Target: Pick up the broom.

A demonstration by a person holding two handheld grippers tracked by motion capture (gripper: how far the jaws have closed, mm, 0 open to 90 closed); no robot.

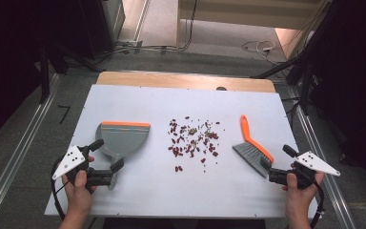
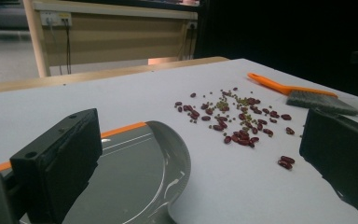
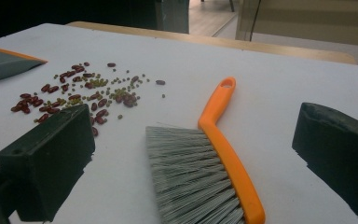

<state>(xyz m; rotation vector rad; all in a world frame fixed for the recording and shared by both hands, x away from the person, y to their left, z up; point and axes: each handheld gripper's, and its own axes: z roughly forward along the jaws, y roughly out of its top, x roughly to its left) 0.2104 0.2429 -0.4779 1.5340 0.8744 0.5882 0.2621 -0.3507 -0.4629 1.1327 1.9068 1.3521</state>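
white board: tabletop (image 1: 248, 191) cover, wood strip along far edge at 12 o'clock.
beans: scattered red kidney beans + small green ones (image 1: 193, 138) at board centre; two red strays just toward 6 o'clock of the pile. also seen in left gripper view (image 2: 235, 119) and right gripper view (image 3: 81, 91).
dustpan: grey w/ orange lip (image 1: 123, 138), lying flat at 9 o'clock of the beans, lip facing 12; handle end points toward 6.
brush: orange handle, grey bristles (image 1: 251, 143), at 3 o'clock of the beans, lying flat; handle tip toward 12, bristles toward 6.
left gripper: (image 1: 108, 155) held in l hand (image 1: 80, 188) at approx 8 o'clock of board; jaws spread wide, over the dustpan's near end, pinching nothing. left gripper view: pan (image 2: 135, 172) between the jaws.
right gripper: (image 1: 277, 162) held in r hand (image 1: 298, 191) at approx 4 o'clock; jaws spread wide, nothing pinched. right gripper view: brush bristles (image 3: 193, 172) lie between the jaws, apart from both.
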